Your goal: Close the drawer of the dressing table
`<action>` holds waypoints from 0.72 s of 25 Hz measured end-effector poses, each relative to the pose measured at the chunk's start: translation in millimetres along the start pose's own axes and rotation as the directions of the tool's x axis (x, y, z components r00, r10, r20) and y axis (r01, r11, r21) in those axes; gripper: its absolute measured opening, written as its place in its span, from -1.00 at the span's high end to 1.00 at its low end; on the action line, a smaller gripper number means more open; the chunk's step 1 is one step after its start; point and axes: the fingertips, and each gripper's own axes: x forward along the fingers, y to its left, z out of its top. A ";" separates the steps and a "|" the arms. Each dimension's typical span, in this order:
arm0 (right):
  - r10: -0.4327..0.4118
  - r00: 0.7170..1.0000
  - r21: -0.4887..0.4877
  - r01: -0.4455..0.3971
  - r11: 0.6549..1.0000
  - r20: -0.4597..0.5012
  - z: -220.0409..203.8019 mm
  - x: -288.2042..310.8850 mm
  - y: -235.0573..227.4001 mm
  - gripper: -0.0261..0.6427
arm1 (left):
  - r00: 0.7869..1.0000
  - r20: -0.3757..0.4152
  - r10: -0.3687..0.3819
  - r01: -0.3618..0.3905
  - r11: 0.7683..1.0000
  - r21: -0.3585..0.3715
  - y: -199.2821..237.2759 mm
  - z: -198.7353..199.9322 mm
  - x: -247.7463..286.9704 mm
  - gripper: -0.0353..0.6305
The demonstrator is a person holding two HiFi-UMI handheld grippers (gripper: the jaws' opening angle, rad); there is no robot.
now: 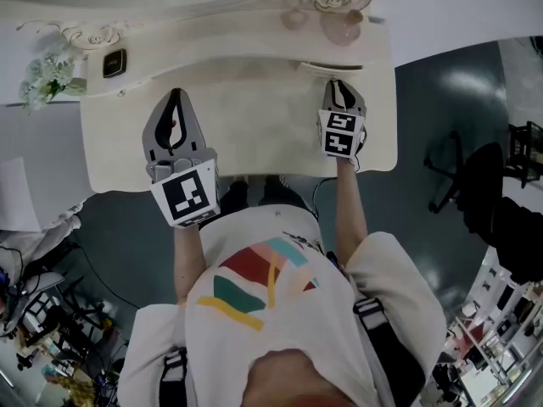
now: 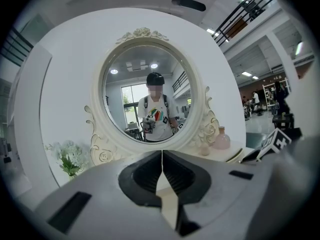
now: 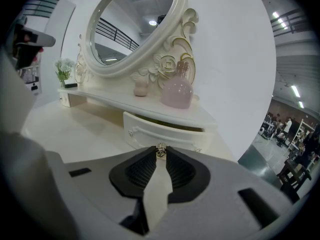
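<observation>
Fingertips [image 3: 147,165] of right gripper [image 3: 161,156] are being pinched on small silver knob [image 3: 161,151] of cream wooden drawer [image 3: 145,131], left gripper [image 2: 162,156] pressed together; straight pushing is being advised.

You hold two hand-held grippers: the left hand-held gripper [image 1: 176,96] and the right hand-held gripper [image 1: 338,85]. Under both of them there is one table [image 1: 254,134]. Just in front of the right hand-held gripper you have one drawer [image 3: 165,131], and it carries one knob [image 3: 161,152], right at the tips of this gripper. Above the drawer you can count two bottles: one big pink bottle [image 3: 177,91] and one small pink bottle [image 3: 141,87]. Ahead of the left hand-held gripper stands one oval mirror [image 2: 145,91]. To the left of that gripper there is one bunch of white flowers [image 1: 47,75] and one small dark object [image 1: 114,63].
</observation>
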 end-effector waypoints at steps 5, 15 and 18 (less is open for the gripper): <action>0.002 1.000 -0.010 -0.002 1.000 0.004 2.0 3.5 -1.1 0.77 | 0.999 0.028 0.018 -0.017 1.000 -0.003 1.7 0.0 2.2 0.88; 0.012 1.000 -0.019 -0.012 1.000 0.011 6.8 10.2 -3.4 0.77 | 1.000 0.013 0.028 -0.028 1.000 -0.003 -0.3 -3.1 4.1 0.88; 0.014 1.000 -0.022 -0.014 1.000 0.012 7.9 11.6 -3.5 0.78 | 1.000 -0.018 0.022 -0.022 1.000 0.002 -2.0 -4.5 3.2 0.88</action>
